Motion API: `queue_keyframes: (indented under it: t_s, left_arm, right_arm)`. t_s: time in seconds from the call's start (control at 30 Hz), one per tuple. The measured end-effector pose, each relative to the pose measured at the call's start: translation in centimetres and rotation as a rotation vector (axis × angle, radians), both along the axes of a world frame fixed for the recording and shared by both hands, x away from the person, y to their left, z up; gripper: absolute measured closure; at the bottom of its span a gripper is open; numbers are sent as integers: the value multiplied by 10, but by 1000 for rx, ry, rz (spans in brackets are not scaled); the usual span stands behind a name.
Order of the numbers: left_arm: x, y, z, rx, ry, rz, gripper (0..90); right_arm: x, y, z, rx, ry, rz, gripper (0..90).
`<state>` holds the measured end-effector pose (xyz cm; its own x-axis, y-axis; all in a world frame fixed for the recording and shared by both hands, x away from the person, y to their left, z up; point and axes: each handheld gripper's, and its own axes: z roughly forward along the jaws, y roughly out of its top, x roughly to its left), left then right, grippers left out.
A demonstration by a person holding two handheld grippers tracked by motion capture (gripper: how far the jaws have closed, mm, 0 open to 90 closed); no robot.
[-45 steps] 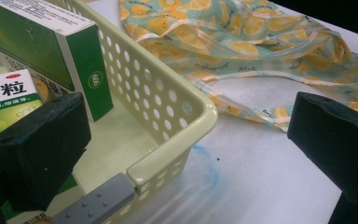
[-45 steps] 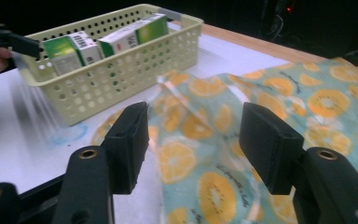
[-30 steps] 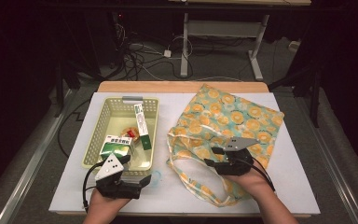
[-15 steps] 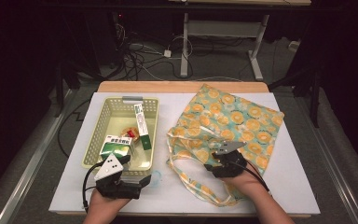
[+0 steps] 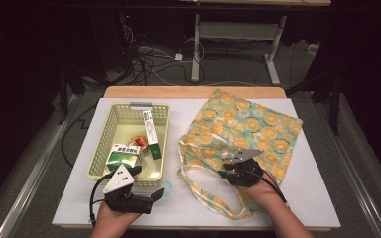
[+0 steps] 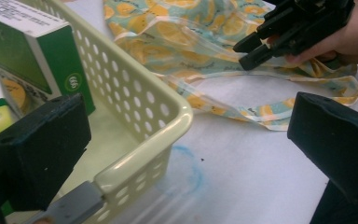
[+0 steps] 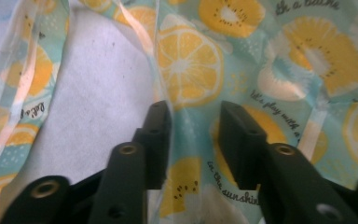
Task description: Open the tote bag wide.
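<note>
A cloth tote bag (image 5: 258,129) printed with lemon slices lies flat on the white table top, its strap handles (image 5: 203,191) looping toward the front. My right gripper (image 5: 224,173) is low on the bag's opening edge. Its jaws have just been closing. In the right gripper view (image 7: 193,121) they still stand a little apart, with the bag's fabric (image 7: 270,60) lying flat between them. My left gripper (image 5: 151,186) rests at the near right corner of a pale yellow basket (image 5: 96,148). Its jaws (image 6: 191,140) are wide open, straddling the basket's rim (image 6: 168,107).
The basket holds a green and white box (image 5: 123,154), a long narrow box (image 5: 151,134) leaning on its right wall, and a small red and orange item (image 5: 139,140). A faint blue ring (image 6: 191,168) is drawn on the table beside the basket. Cables lie on the floor behind the table.
My right gripper has sunk and shifted left onto the bag's opening edge, and its jaws stand narrower. The left gripper has not moved.
</note>
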<state>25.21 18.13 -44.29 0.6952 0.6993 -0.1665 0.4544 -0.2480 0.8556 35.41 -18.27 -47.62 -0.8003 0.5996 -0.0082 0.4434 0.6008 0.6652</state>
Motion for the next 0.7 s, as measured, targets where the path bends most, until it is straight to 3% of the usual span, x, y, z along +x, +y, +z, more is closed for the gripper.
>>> queue_keyframes:
  t_s: [0.1,0.27,0.5,0.7]
  left_arm:
    - [0,-1,-1,5,4,-5,0]
    - [1,0,-1,2,5,1,0]
    - [1,0,-1,4,6,-2,0]
    - [1,1,-1,3,1,2,0]
  right_arm:
    - [0,-3,3,31,-5,-4,691]
    - [1,-5,5,35,-25,-20,724]
    - [2,-9,6,54,-16,-19,808]
    - [1,-15,8,106,-18,-22,884]
